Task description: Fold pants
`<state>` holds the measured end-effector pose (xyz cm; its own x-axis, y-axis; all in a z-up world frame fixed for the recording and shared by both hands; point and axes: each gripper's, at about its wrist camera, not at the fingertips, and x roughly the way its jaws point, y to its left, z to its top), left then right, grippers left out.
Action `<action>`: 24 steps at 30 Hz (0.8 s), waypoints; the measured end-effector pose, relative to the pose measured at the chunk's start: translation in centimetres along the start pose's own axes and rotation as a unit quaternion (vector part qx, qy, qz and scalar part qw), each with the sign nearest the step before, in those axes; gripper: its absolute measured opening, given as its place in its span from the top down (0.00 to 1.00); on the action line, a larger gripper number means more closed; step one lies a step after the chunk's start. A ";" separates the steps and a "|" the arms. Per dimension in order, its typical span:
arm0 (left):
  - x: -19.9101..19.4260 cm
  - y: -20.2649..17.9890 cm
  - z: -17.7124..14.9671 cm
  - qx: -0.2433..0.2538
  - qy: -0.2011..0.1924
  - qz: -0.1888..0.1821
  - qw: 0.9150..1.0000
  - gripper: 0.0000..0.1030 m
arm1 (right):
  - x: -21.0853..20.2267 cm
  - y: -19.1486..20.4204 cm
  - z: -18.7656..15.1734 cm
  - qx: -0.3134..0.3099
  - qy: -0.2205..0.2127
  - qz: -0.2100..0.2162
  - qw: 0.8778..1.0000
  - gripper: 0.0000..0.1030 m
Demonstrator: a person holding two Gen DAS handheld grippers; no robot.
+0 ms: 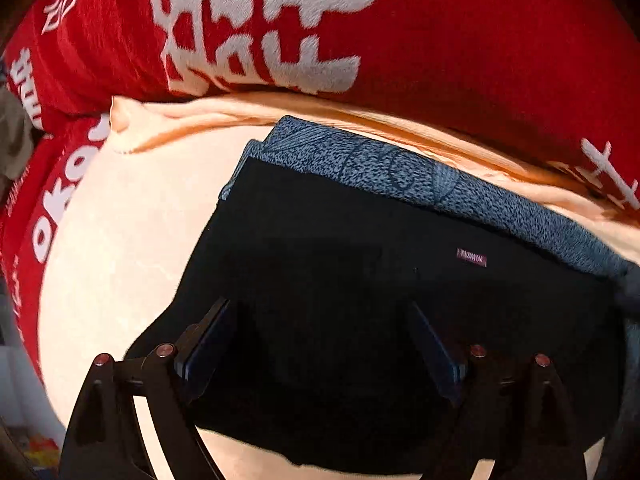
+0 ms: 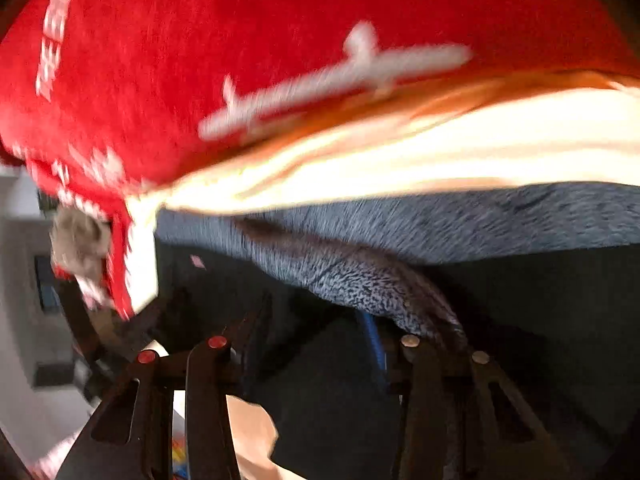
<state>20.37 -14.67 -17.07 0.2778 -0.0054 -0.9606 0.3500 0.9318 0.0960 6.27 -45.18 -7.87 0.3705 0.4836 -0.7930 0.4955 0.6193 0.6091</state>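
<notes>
nearest in the left wrist view, the left gripper (image 1: 320,344) hangs over the black pants (image 1: 360,280), its jaws spread wide and holding nothing. the pants lie flat, already folded into a dark block on a cream sheet (image 1: 120,248), directly ahead of and under the fingers, with their long axis running left to right across the gripper. a small pink label (image 1: 472,258) sits on the far right part. just beyond, a blue speckled cloth (image 1: 380,164) shows along the far edge, apparently underneath. farthest is a red blanket (image 1: 460,60) with white characters. the blurred right wrist view adds what the left lacks: the right gripper (image 2: 320,336), jaws also apart, low at the pants (image 2: 540,320) and seemingly nearer the fabric, with a flap of speckled cloth (image 2: 360,280) lifted just beside its right finger (image 2: 412,360); whether it touches cannot be told. the left view alone shows the whole outline.
</notes>
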 end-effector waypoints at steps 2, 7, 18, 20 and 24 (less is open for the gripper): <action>-1.2 0.1 0.0 0.007 0.010 -0.002 1.000 0.15 | -2.2 -0.7 -0.3 0.022 -0.016 0.039 0.999 0.53; -6.1 -1.3 -1.3 0.040 0.009 -0.014 0.999 0.15 | -9.2 -2.2 -3.2 0.014 -0.057 0.073 0.996 0.43; -12.5 -13.6 -9.0 0.170 0.052 -0.127 0.976 0.15 | -19.4 -12.3 -16.9 0.147 -0.105 0.043 0.983 0.43; -13.0 -16.3 -10.4 0.196 0.059 -0.156 0.966 0.15 | -20.9 -14.1 -20.3 0.178 -0.117 0.024 0.977 0.43; -14.3 -21.5 -12.6 0.234 0.069 -0.198 0.949 0.15 | -23.0 -17.2 -27.2 0.232 -0.143 -0.021 0.962 0.43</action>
<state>-2.42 -30.07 -8.74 -0.0670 -0.2435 -0.9676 0.7710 0.6029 -0.2051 -32.14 -50.17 0.16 0.5103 0.2328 -0.8279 0.7878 0.2598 0.5585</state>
